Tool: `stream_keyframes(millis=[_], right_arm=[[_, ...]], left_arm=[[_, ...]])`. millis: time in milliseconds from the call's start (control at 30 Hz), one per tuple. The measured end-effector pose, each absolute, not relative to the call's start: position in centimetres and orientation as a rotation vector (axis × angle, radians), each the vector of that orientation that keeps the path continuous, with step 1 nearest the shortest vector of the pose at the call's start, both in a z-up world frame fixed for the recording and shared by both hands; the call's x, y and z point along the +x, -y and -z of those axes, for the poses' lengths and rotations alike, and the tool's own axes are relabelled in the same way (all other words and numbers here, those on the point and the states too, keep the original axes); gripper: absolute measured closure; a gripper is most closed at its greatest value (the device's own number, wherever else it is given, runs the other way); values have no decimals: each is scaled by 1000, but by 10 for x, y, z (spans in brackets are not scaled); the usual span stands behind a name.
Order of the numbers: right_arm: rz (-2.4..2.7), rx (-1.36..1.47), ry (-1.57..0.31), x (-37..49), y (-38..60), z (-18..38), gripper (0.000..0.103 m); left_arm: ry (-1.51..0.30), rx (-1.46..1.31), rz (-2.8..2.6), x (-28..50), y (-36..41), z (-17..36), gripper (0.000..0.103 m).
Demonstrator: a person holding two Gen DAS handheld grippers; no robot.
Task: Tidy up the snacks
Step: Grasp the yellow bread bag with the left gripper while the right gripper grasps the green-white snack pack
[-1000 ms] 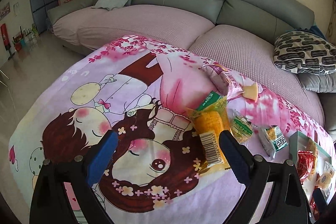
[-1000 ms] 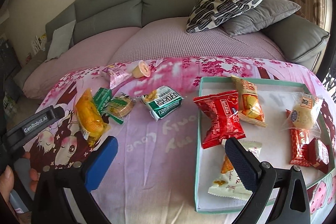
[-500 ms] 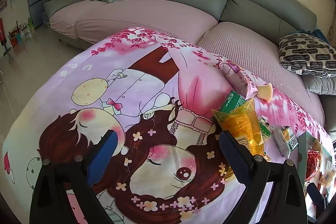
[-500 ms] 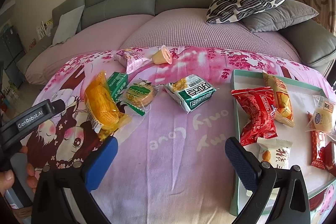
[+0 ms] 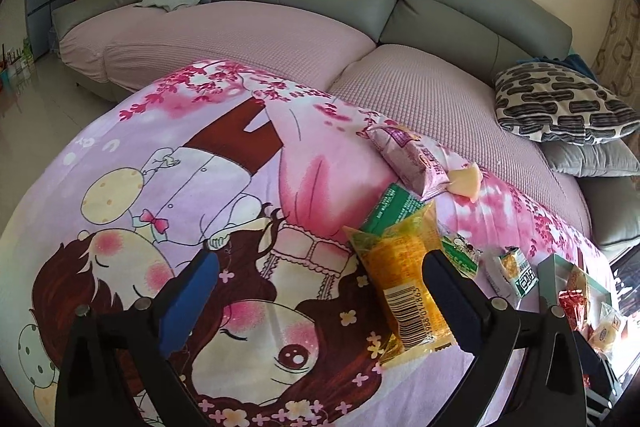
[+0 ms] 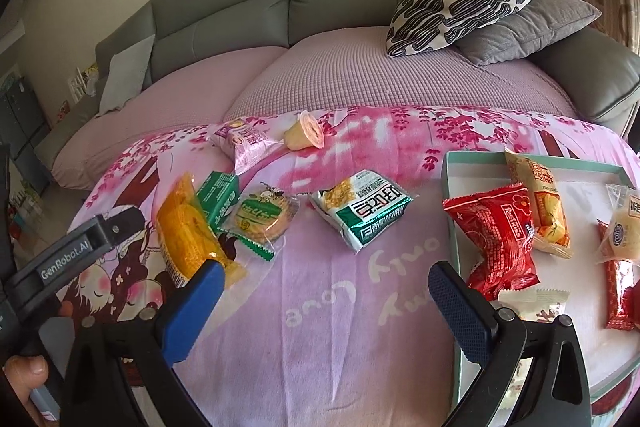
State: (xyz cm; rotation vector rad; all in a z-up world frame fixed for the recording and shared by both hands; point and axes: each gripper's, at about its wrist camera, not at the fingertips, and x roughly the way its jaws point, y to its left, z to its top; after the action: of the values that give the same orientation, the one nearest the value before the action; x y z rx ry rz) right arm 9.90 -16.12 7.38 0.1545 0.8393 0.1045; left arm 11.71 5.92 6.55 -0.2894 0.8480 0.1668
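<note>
The left tongs (image 5: 320, 287) hang over the cartoon-print cloth (image 5: 240, 195) with their jaws opening wide — the yellow packet (image 5: 404, 283) lies just inside the right-hand finger, its barcode end nearest, and neither pad presses on it. Left of the packet the cloth is bare out to its rounded edge, so there is free room on that side. Past the packet lie a green box (image 5: 390, 205), then a pink packet (image 5: 412, 159) and a small cup (image 5: 466, 181) near the cloth's far edge, where the sofa (image 5: 280, 39) begins.

The right tongs (image 6: 324, 287) also stand wide open and hold nothing; between them is only bare lilac cloth. Just beside the right finger runs the near-left rim of the tray (image 6: 450, 211), with a red packet (image 6: 500, 239) lying over that rim. Farther out lie a green-and-white packet (image 6: 364, 211) and a round biscuit pack (image 6: 262, 221) — each apart from the tongs. At the left edge a hand (image 6: 24, 375) grips the other tool.
</note>
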Motion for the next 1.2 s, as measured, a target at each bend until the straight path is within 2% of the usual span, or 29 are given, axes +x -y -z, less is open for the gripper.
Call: stream_keyframes(millis=[167,233,300,600,733,833,900,967,1033,1100,1200], right_arm=[[-86,139,-814,117,173,-84,1],[-90,137,-827,128,177,-85,5],[-100,131,-855,140,181,-84,9],[-168,-73,-1009,186,170,-65,11],[-184,-168,-1063,201,164,-52,16],[-219,-201,-1097,210,163,-42,17],[-247,-194,-1111,212,163,-39,19],[-272,-196,-1114,211,161,-37,30],[-274,-221,-1107,208,157,-37,31],[-275,-227,-1095,202,155,-38,37],[-255,-203,-1074,191,156,-44,43]], left_arm=[[-906,-273,-135,129,-45,-59,2],[-923,-284,-123,133,-43,-57,2],[-932,-294,-114,135,-41,-55,2],[-974,-328,-69,142,-34,-46,2],[-994,-324,-50,144,-28,-42,2],[-1004,-310,-45,145,-24,-41,3],[-1017,-311,-32,146,-23,-38,8],[-1036,-318,-16,147,-21,-34,17],[-1046,-325,-1,147,-19,-32,26],[-1054,-325,-2,147,-19,-30,34],[-1056,-338,1,145,-21,-29,42]])
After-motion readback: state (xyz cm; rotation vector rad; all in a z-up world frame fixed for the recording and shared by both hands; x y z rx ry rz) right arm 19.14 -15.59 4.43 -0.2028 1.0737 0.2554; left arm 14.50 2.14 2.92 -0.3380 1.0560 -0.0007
